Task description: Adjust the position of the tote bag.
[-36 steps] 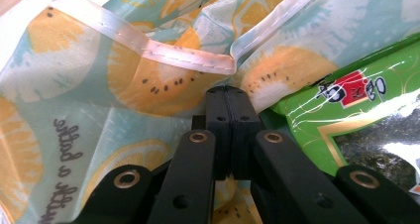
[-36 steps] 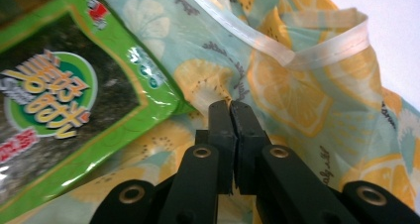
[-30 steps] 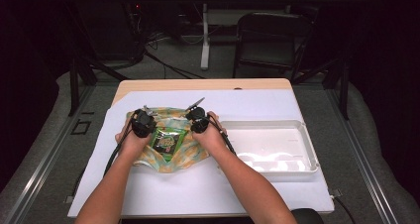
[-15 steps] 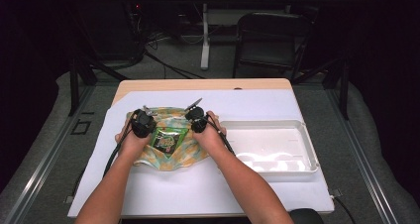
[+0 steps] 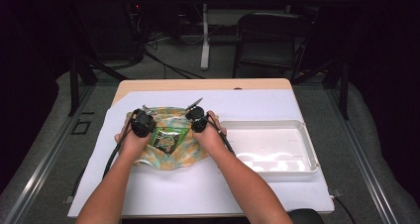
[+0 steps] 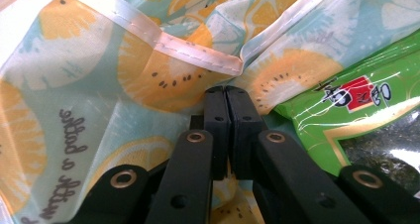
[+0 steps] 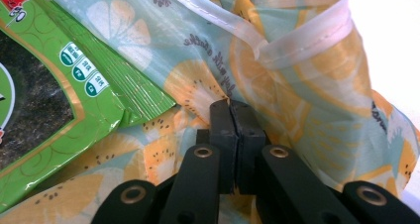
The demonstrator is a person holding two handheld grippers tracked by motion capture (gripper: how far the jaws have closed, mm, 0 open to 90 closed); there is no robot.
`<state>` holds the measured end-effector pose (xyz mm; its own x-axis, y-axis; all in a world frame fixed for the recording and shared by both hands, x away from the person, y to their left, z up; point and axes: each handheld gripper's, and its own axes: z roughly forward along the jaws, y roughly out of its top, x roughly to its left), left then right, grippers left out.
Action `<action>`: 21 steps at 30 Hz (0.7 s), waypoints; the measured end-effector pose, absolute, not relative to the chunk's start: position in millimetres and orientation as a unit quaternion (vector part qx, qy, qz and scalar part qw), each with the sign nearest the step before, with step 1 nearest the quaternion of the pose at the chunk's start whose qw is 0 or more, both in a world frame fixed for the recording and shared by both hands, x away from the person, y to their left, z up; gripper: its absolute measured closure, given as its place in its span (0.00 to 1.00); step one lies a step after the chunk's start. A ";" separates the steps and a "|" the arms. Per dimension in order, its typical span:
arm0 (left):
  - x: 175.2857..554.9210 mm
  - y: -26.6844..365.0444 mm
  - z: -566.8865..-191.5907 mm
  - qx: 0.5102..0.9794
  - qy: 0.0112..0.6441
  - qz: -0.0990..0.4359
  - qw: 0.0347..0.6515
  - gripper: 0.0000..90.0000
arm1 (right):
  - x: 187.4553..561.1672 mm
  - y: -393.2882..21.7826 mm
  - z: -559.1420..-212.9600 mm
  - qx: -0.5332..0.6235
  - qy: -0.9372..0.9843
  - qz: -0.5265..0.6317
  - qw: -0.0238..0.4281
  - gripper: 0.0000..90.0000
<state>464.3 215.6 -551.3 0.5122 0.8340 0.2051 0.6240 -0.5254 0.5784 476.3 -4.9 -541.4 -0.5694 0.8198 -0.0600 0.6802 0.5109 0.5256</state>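
A soft bag [image 5: 173, 159] printed with orange slices on pale teal lies on the white sheet, and a green snack packet [image 5: 168, 138] rests on its middle. My left gripper [image 5: 142, 124] sits at the bag's left upper part, my right gripper [image 5: 198, 120] at its right upper part. In the left gripper view the jaws [image 6: 228, 92] are pressed together on a fold of the bag [image 6: 99, 85] just below its white hem, with the packet [image 6: 356, 115] to the right. In the right gripper view the jaws [image 7: 231, 106] pinch bunched bag fabric [image 7: 307, 110], the packet [image 7: 74, 100] to the left.
A white plastic tray [image 5: 308, 152] stands to the right of the bag on the white sheet [image 5: 198, 189]. The wooden table edge [image 5: 203, 84] runs along the back. A dark chair [image 5: 270, 40] and cables lie beyond the table.
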 end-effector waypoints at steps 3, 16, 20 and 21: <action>462.7 214.6 -547.8 0.837 0.442 0.237 0.221 0.91 | 476.0 -4.8 -541.0 0.435 0.858 0.225 0.153 0.99; 438.3 221.7 -511.8 0.819 0.453 0.254 0.245 0.77 | 475.2 -3.0 -541.9 0.437 0.856 0.227 0.160 0.99; 426.5 228.5 -498.6 0.809 0.457 0.261 0.262 0.74 | 475.6 -3.5 -542.4 0.441 0.853 0.233 0.156 0.99; 423.2 230.9 -495.7 0.806 0.461 0.259 0.268 0.73 | 475.8 -3.7 -541.8 0.440 0.854 0.229 0.154 0.98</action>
